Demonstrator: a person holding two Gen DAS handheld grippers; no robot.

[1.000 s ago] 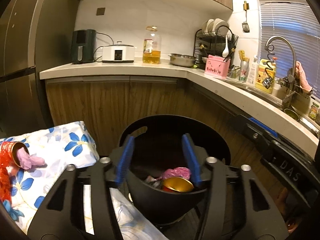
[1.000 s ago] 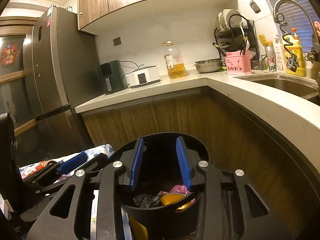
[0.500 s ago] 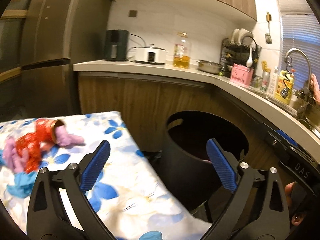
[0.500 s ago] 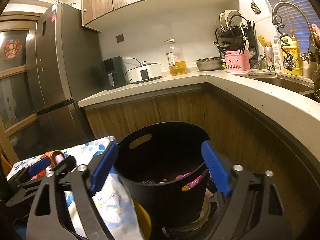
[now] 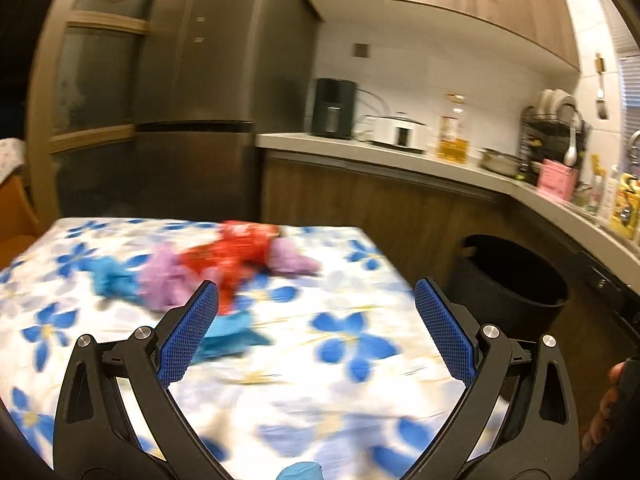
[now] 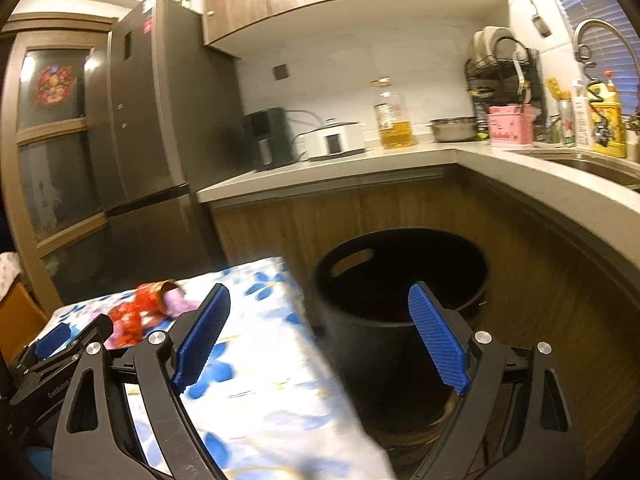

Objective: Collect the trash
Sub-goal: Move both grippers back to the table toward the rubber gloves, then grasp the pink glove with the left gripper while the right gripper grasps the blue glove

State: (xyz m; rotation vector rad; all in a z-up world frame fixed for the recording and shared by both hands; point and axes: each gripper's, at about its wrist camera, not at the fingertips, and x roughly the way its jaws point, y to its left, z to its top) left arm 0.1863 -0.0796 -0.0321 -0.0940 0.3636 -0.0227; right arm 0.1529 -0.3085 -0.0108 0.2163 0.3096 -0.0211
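On the flowered tablecloth lies a pile of trash: a red foil wrapper, purple crumpled pieces and blue crumpled pieces. My left gripper hangs open and empty over the cloth, just short of the pile. The black bin stands on the floor to the right of the table. In the right wrist view my right gripper is open and empty, straddling the table's corner and the black bin. The red wrapper and the left gripper's blue pad show at far left.
A wooden counter wraps around behind the bin, carrying an air fryer, a white cooker, an oil bottle and a dish rack. A tall steel fridge stands behind the table. A hand shows at the lower right.
Both grippers opened wide and pulled back from over the bin. The left one swung left to face the trash pile on the table; the right one backed off slightly leftward.
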